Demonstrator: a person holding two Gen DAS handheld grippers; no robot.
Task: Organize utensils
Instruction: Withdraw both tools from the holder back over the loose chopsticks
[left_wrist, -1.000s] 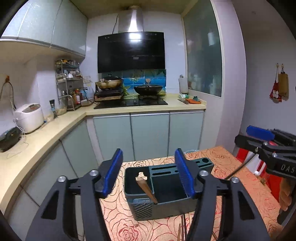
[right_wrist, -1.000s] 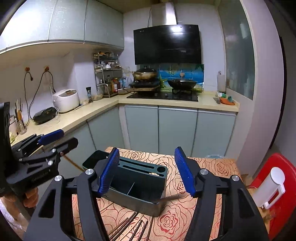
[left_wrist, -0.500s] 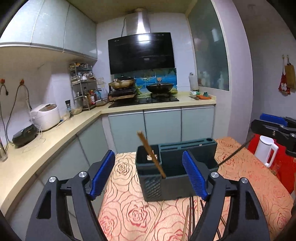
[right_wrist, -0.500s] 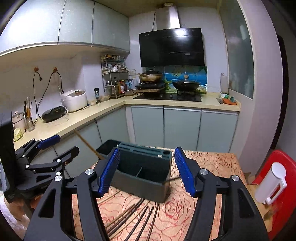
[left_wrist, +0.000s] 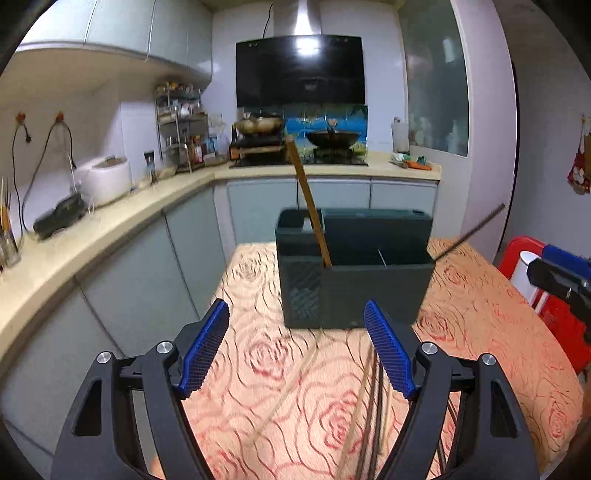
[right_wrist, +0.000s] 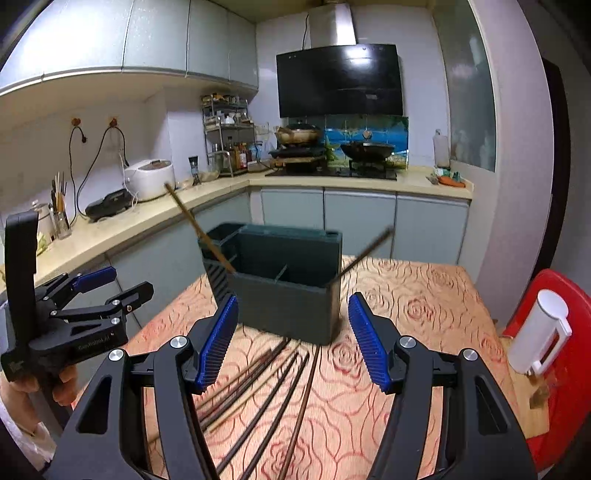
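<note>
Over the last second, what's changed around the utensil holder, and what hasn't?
Both grippers, left gripper and right gripper, drew back from the utensil holder, jaws open and empty throughout. The wooden utensil stays in its left compartment, the dark chopstick at its right end, the loose chopsticks on the table.

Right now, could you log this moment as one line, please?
left gripper: open | right gripper: open | chopsticks: loose on table | holder: two sticks
</note>
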